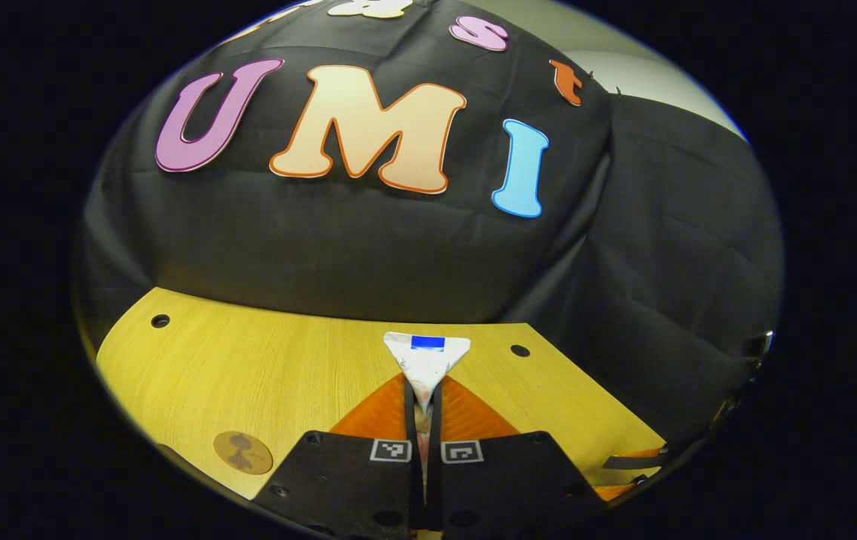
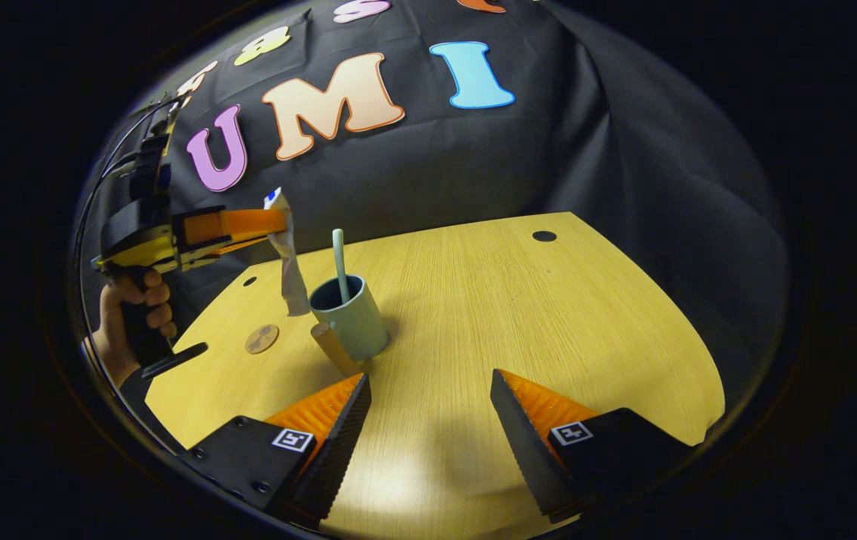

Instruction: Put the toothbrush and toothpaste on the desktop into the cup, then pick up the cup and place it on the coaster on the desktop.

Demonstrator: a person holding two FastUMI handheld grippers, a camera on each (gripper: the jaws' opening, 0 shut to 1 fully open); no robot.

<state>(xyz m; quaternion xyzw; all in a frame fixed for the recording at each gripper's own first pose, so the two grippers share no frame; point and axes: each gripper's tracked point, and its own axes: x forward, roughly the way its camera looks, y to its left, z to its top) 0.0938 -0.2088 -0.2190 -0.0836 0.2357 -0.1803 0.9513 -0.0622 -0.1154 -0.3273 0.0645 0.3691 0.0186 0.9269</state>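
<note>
My left gripper is shut on the white toothpaste tube, whose flat crimped end sticks out past the fingers. In the right gripper view the left gripper, held by a hand, carries the toothpaste tube upright in the air, its lower end just left of the cup's rim. The grey-green cup with a wooden handle stands mid-table, and the pale toothbrush stands in it. The round brown coaster lies left of the cup. My right gripper is open and holds nothing, near the front edge.
The yellow wooden table has small round holes near its back corners. Black cloth walls close the booth behind and to the right. A hand grips the left gripper's handle at the table's left edge.
</note>
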